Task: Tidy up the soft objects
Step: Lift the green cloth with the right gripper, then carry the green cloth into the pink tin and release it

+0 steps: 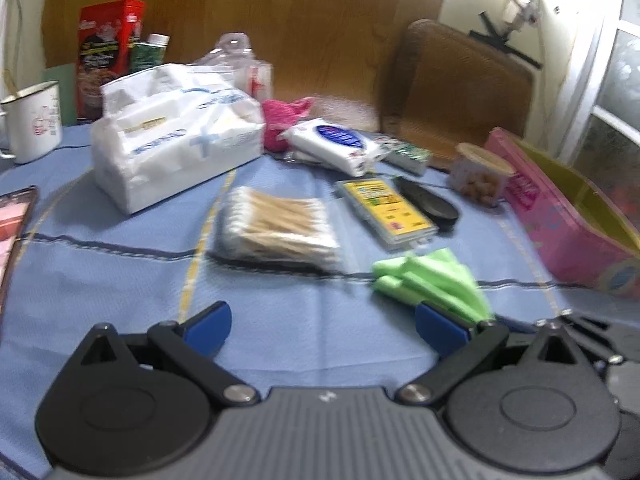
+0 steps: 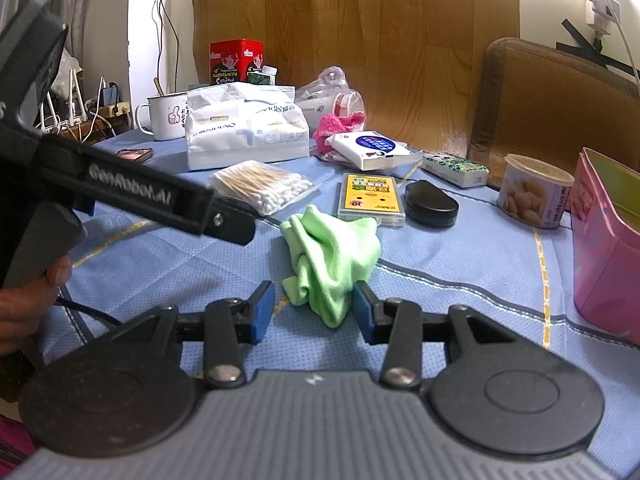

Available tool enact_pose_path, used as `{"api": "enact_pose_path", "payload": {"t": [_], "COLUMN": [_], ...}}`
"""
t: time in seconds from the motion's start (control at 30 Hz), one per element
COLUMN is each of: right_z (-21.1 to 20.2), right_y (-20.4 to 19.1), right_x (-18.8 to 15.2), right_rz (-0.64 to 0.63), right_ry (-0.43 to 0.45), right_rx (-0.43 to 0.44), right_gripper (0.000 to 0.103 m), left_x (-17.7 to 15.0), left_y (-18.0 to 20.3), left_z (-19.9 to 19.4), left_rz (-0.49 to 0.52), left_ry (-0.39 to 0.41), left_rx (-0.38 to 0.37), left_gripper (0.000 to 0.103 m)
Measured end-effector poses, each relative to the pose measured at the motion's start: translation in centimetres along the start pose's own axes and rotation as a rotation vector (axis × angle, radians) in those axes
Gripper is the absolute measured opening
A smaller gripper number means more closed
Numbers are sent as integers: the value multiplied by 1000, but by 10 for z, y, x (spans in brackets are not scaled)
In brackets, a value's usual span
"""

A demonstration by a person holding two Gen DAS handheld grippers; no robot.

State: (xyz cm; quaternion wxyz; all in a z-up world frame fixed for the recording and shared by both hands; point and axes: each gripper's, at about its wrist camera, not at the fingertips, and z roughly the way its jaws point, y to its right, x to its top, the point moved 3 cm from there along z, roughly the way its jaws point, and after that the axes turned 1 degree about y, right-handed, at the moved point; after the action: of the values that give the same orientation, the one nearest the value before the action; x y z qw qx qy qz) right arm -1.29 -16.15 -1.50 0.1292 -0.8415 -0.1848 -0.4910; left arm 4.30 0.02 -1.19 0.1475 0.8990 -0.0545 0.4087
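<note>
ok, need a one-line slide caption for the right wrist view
Right hand-held gripper open around a crumpled green cloth on the blue tablecloth, cotton swabs and pink box nearby.

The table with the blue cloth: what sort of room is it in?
Probably a home dining corner: an enamel mug with a spoon, a pack of tissues, a bag of cotton swabs and a woven chair back surround the table.
</note>
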Motion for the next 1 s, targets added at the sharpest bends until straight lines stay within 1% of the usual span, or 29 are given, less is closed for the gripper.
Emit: {"api": "enact_pose_path", "payload": {"t": [0.17, 0.27, 0.3, 0.33, 0.37, 0.4, 0.43, 0.47, 0.5, 0.53, 0.6, 0.67, 0.77, 0.83, 0.9, 1.0], "right_z": [3, 5, 6, 7, 7, 7, 6, 6, 5, 3, -5, -17, -34, -46, -56, -72], "right_y": [2, 2, 1, 1, 1, 0, 0, 0, 1, 1, 3, 4, 10, 23, 40, 74], "right_x": [1, 3, 4, 4, 4, 5, 5, 5, 5, 4, 6, 12, 21, 27, 33, 39], "right_rz": [15, 21, 19, 17, 15, 11, 7, 9, 12, 16, 25, 3, -48, -64, -63, -28], "right_ry": [-12, -20, -23, -25, -25, -20, -15, -11, -7, 0, 39, 102, 187, 234, 270, 304], "right_rx": [2, 5, 5, 7, 11, 8, 3, 3, 3, 0, 5, -27, -124, -197, -267, -367], "right_gripper": [50, 50, 50, 47, 32, 21, 12, 11, 11, 11, 10, 10, 10, 11, 11, 11], "left_x": [7, 7, 7, 6, 5, 5, 5, 6, 8, 10, 18, 27, 43, 57, 68, 81], "left_y": [13, 18, 20, 22, 25, 28, 32, 34, 36, 40, 52, 70, 104, 131, 157, 199], "left_z": [3, 12, 15, 18, 20, 22, 23, 22, 21, 20, 15, 9, 3, 1, 3, 11], "left_rz": [-14, -35, -38, -38, -31, -16, -4, -4, -18, -26, 8, 54, 124, 178, 215, 265], "left_ry": [-30, -68, -78, -87, -86, -76, -78, -88, -102, -109, -93, -64, -23, 12, 35, 54], "left_rx": [-120, -151, -161, -168, -167, -154, -150, -167, -200, -225, -245, -266, -296, -329, -367, -428], "left_gripper": [102, 100, 97, 95, 92, 78, 67, 59, 45, 40, 39, 39, 39, 39, 39, 39]}}
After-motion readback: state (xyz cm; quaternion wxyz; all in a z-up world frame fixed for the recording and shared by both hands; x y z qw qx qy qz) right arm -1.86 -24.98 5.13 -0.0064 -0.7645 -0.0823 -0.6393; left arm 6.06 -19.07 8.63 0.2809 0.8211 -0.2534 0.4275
